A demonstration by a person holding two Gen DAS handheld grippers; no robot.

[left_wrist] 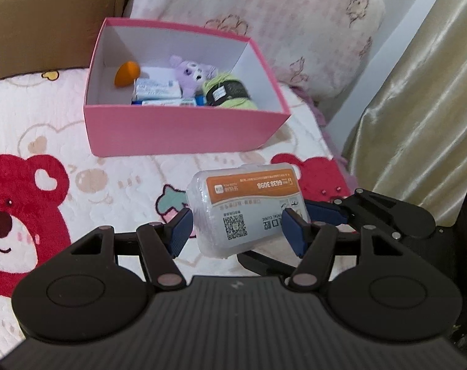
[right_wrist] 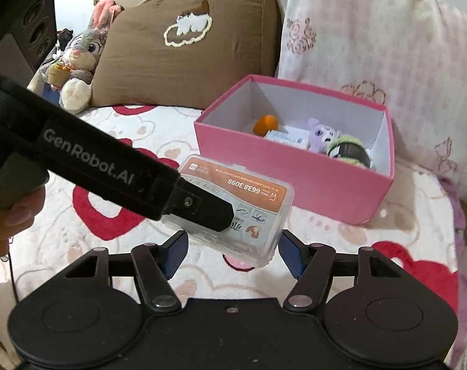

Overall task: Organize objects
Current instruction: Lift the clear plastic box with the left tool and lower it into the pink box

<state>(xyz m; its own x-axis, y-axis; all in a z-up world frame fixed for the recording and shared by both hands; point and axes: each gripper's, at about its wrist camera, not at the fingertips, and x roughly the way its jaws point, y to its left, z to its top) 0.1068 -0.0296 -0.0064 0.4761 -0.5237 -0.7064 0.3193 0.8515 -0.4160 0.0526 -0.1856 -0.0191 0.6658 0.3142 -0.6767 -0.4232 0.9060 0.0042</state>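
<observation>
A clear plastic case with an orange and white label (left_wrist: 245, 212) sits between the blue pads of my left gripper (left_wrist: 236, 231), which is shut on it above the bedspread. The case also shows in the right wrist view (right_wrist: 242, 203), with the left gripper's arm (right_wrist: 110, 166) across it. My right gripper (right_wrist: 230, 252) is open, its jaws on either side of the case's near end without pressing it. The pink box (left_wrist: 184, 129) stands beyond, holding an orange egg shape (left_wrist: 127, 72), small white packets (left_wrist: 158, 89), a purple plush (left_wrist: 190, 74) and green yarn (left_wrist: 230, 91).
A brown cushion (right_wrist: 184, 43) and a pink floral pillow (right_wrist: 372, 46) lean behind the box (right_wrist: 292, 182). A grey rabbit plush (right_wrist: 76, 58) sits at the far left. A gold curtain (left_wrist: 418, 108) hangs on the right. The bedspread (left_wrist: 33, 141) has red bear prints.
</observation>
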